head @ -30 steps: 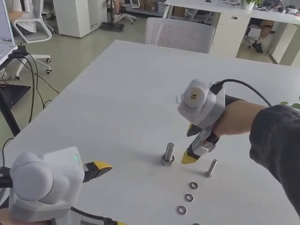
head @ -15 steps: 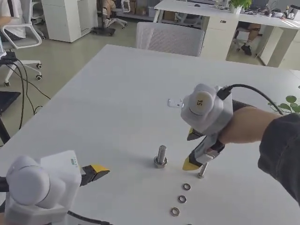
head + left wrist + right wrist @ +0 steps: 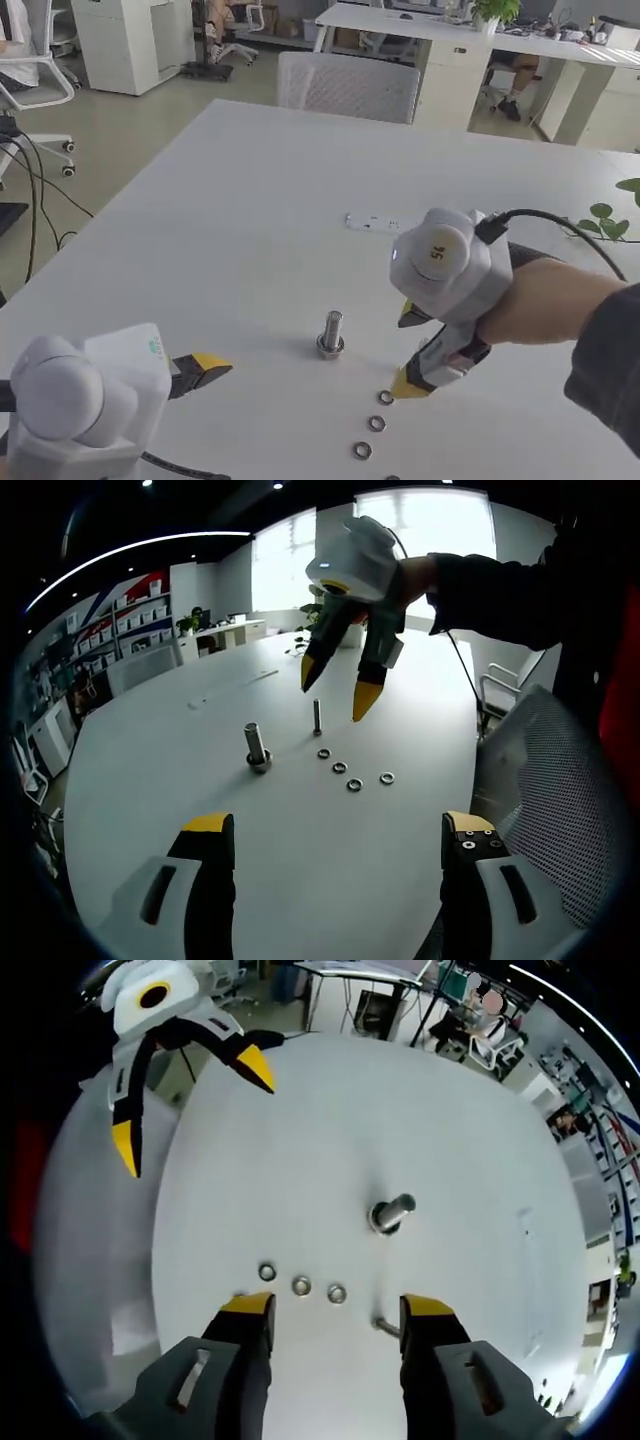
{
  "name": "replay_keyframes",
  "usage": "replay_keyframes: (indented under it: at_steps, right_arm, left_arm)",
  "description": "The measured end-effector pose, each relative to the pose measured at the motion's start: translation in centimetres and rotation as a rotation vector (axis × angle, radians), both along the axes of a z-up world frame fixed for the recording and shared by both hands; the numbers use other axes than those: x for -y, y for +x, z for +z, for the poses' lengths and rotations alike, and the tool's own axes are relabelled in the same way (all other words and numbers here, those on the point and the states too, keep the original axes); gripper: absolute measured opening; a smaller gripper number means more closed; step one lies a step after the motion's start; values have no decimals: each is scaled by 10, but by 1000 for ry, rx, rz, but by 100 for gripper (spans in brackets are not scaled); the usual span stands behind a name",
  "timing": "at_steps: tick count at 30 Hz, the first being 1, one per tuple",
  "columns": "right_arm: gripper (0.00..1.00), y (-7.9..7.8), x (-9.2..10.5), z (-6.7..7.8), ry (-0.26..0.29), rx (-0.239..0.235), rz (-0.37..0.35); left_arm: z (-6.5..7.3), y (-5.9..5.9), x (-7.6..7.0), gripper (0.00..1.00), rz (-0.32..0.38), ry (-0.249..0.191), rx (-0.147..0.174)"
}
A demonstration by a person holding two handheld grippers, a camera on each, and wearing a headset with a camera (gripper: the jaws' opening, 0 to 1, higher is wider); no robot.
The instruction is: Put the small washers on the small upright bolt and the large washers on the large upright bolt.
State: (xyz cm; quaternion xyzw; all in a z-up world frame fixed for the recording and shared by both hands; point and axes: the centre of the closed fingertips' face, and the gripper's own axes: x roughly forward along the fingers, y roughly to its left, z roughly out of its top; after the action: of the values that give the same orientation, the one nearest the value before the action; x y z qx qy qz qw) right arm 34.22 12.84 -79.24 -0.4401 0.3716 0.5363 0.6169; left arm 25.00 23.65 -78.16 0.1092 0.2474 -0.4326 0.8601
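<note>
Noted right tool (image 3: 406,352) with jaws apart and empty, hanging just above the worktop (image 3: 230,230), its lower tip close to the nearest washer (image 3: 386,398). Found left tool (image 3: 340,825) likewise spread and empty, held low at 8 o'clock of the large bolt (image 3: 331,333).

Counted four washers (image 3: 339,767) in the left gripper view, all lying flat and loose at 5 o'clock of the large bolt. Saw the small bolt (image 3: 317,717) upright under the right tool, no washer seen on it. Could not tell washer from bolt head at the large bolt's wide foot. Could not sort small from large. Judged nothing threaded yet, four placements outstanding.

White matt worktop, a pale strip (image 3: 370,222) at 12 o'clock of the bolts. Beyond: mesh-backed chair (image 3: 345,85) at 12 o'clock, white desks (image 3: 420,20), plant (image 3: 610,222) at 3 o'clock, cables (image 3: 35,200) at 9 o'clock.
</note>
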Motion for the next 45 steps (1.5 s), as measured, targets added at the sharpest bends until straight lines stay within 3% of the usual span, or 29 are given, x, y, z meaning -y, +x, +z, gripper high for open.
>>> replay_keyframes:
  at_steps: [8, 22, 34, 45]
  right_arm:
    - [51, -26, 4, -6, 25, -35, -11]
    - [47, -77, 16, -42, 19, -129, -34]
    - [41, -85, 21, -63, 0, -167, -58]
    - [34, -82, 19, -75, -31, -162, -43]
  left_arm:
    - [1, -2, 2, 85, -11, 9, 8]
    - [1, -6, 6, 85, -21, 8, 15]
    - [3, -9, 6, 85, -20, 4, 21]
    - [4, -10, 5, 84, -16, 5, 23]
